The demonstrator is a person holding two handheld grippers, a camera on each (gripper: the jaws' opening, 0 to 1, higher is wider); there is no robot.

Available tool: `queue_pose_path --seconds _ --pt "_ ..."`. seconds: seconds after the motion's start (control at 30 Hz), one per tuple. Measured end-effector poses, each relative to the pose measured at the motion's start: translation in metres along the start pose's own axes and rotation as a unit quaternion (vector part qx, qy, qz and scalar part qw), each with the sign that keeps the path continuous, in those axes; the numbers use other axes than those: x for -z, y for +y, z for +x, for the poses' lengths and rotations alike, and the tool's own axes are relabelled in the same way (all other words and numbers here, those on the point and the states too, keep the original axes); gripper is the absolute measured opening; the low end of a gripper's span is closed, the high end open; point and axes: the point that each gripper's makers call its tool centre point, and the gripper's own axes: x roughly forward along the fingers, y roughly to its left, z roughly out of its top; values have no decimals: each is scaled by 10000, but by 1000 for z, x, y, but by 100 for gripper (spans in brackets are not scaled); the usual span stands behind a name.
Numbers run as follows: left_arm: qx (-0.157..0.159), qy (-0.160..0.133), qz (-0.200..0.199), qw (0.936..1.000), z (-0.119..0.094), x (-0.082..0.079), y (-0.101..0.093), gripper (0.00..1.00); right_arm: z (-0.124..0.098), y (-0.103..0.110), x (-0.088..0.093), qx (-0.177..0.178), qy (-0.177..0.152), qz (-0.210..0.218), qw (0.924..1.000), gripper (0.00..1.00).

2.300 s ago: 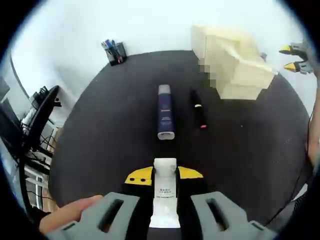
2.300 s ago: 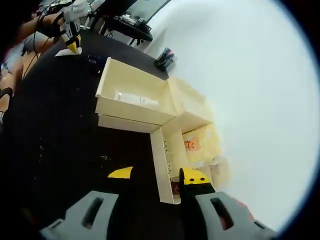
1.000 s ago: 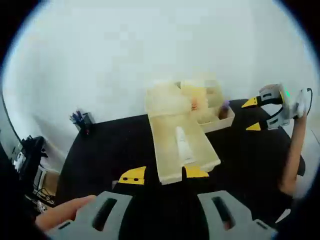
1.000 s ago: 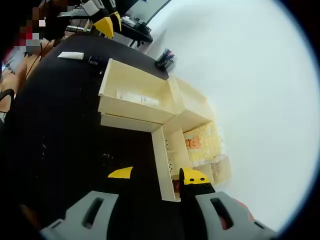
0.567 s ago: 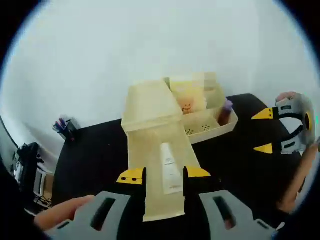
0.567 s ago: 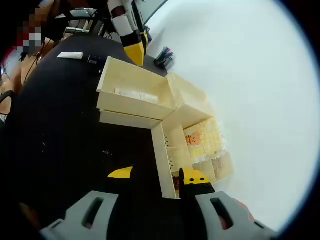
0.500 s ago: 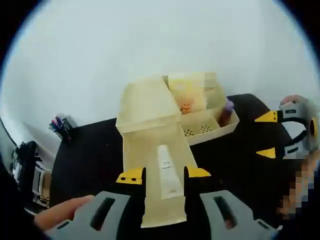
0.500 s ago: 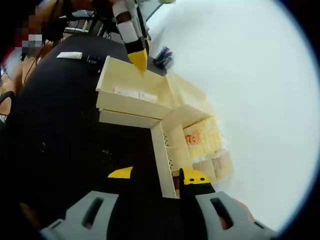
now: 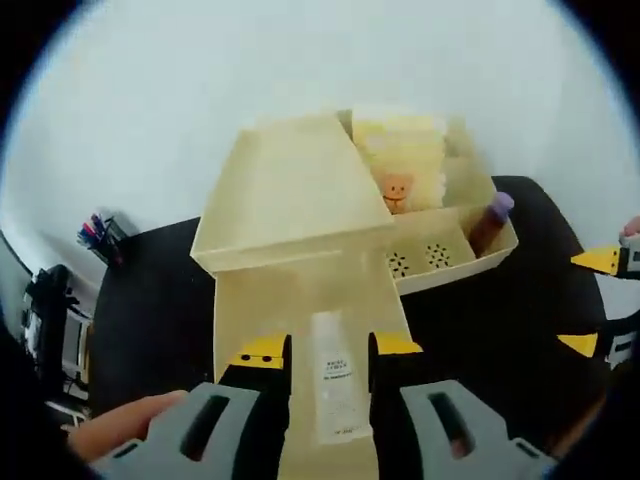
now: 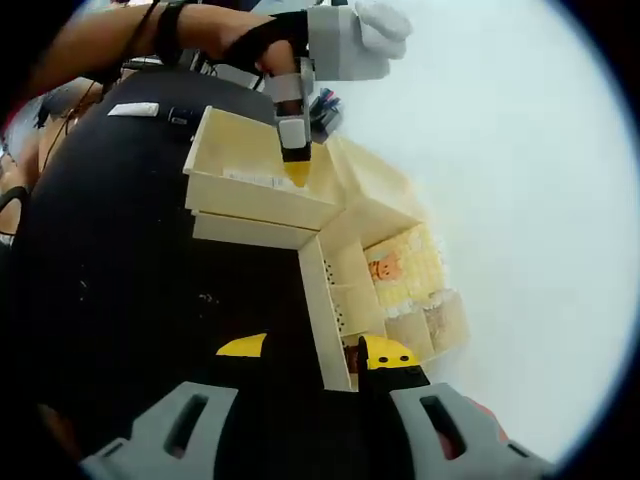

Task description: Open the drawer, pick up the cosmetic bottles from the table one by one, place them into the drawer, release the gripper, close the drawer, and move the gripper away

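So the big black round tabletop (image 10: 110, 260) carries the pale cream wooden organiser cabinet (image 9: 290, 190), and its one pale wooden drawer (image 9: 300, 300) is pulled right out toward the left tongs. What's changed: a couple of seconds back the left tongs (image 9: 329, 347) were pinching a white tube over the open tabletop, and since then they've swung over and dropped down into the drawer; in the right gripper view you can see the left tongs (image 10: 297, 172) poking tip-down inside it. A white cosmetic tube with grey lettering (image 9: 334, 390) now lies between the two yellow tips on the drawer floor. The jaws look a bit apart with the tube sitting loose, but I honestly can't tell if they've let go yet. My read is one bottle is as good as delivered, with release next. The right tongs (image 10: 310, 350) hover empty beside the cabinet, jaws parted. Count: one cabinet, one drawer, one tube in the drawer, plus one white bottle (image 10: 133, 109) and one small dark bottle (image 10: 181, 117) waiting on the tabletop.
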Motion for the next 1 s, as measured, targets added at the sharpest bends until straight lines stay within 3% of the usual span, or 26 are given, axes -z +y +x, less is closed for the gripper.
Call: queue_pose_path --seconds 0.23,0.4,0.5,0.73,1.0 --pt "-198 154 139 9996 19 4 -1 25 2 2 0 -20 55 -35 10000 31" --pt "-38 171 29 9998 28 5 -5 25 4 2 0 -23 70 -40 10000 31" --pt "-146 255 41 9996 34 6 -1 25 4 -1 -1 -30 69 -59 10000 31" --pt "-125 272 68 9995 36 14 -7 18 5 1 -1 -50 84 -84 9999 31" --pt "-101 152 41 9998 23 10 -7 15 5 2 0 -57 102 -85 9999 31"
